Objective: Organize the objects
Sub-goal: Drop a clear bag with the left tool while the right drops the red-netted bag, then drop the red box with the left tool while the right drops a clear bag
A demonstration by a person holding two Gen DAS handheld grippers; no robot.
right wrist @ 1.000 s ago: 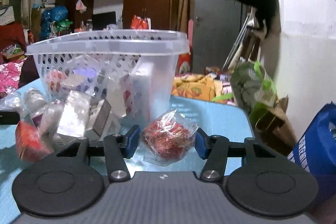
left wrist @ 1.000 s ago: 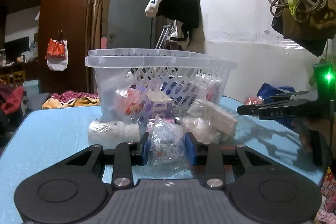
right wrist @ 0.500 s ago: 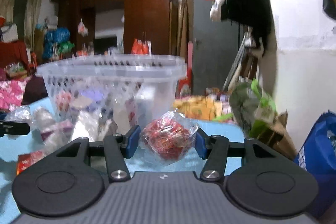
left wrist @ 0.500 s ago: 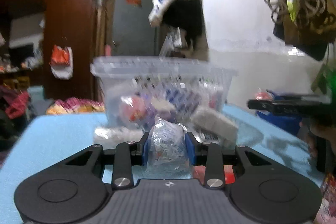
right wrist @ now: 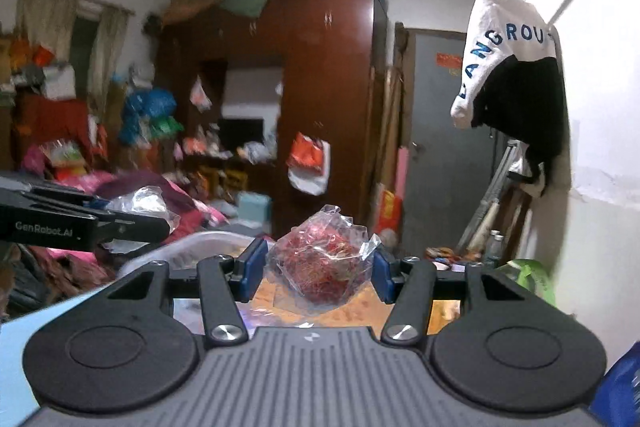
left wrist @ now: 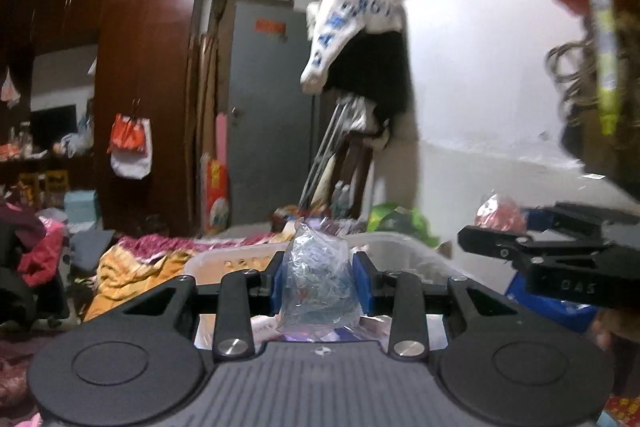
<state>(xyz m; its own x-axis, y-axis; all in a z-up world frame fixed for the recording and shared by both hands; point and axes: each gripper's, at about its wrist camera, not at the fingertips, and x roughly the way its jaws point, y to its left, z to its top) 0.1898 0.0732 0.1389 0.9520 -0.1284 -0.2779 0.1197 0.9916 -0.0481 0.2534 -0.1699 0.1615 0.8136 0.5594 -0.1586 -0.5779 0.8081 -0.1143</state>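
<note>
My left gripper (left wrist: 320, 279) is shut on a clear bag of bluish bits (left wrist: 318, 287) and holds it above the rim of the white plastic basket (left wrist: 404, 243). My right gripper (right wrist: 318, 271) is shut on a clear bag of red bits (right wrist: 320, 271), raised over the basket's rim (right wrist: 192, 243). The right gripper with its red bag shows at the right of the left wrist view (left wrist: 560, 259). The left gripper with its clear bag shows at the left of the right wrist view (right wrist: 100, 223).
A white wall (left wrist: 480, 107) runs along the right with clothes hanging on it (right wrist: 516, 75). A brown wardrobe (right wrist: 328, 107) and a grey door (left wrist: 264, 115) stand behind. A corner of the blue table (right wrist: 24, 343) shows at lower left.
Both grippers have risen with their bags from table level beside the basket to above its rim. The basket has dropped low in both views.
</note>
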